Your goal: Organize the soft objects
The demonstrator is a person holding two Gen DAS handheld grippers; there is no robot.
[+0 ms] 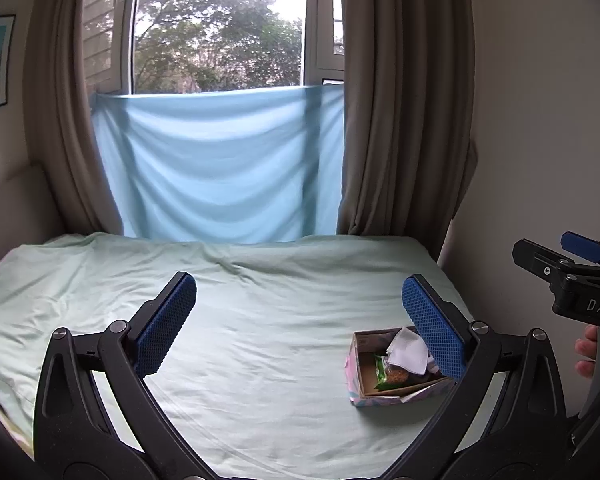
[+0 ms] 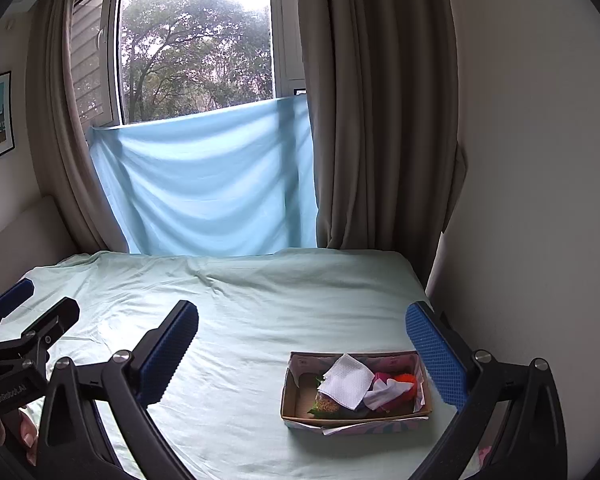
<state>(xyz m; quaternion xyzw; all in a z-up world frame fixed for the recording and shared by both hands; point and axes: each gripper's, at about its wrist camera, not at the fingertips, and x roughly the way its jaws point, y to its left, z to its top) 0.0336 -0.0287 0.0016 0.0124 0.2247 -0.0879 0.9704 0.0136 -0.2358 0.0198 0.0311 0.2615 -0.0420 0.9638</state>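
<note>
Hovering above the bed point(image 1: 240, 320), the left claw point(image 1: 300, 320) spreads wide with nothing between its blue pads point(image 1: 166, 328) in the left wrist view. A small cardboard box point(image 1: 388, 394) sits on the pale green sheet toward the bed's right side, partly hidden behind the claw's right pad; a white cloth point(image 1: 406, 350) and a green packet point(image 1: 384, 374) lie inside it. At the right edge the other tool shows only in part, with fingertips of a hand point(image 1: 586, 352) beneath it.

From the right wrist view, the right claw point(image 2: 302, 346) is likewise wide and empty, raised over the sheet with the box point(image 2: 300, 408) below and between its pads. Here the contents read better: the white cloth point(image 2: 348, 384) draped on top, something pink point(image 2: 382, 380) and something orange point(image 2: 406, 382) beside it, a green packet point(image 2: 328, 402) under the cloth. No loose soft item shows on the bed.

Judging by that, the gathering step looks finished or nearly so. Any next move would call for tucking the cloth down without tipping the light box.
</note>
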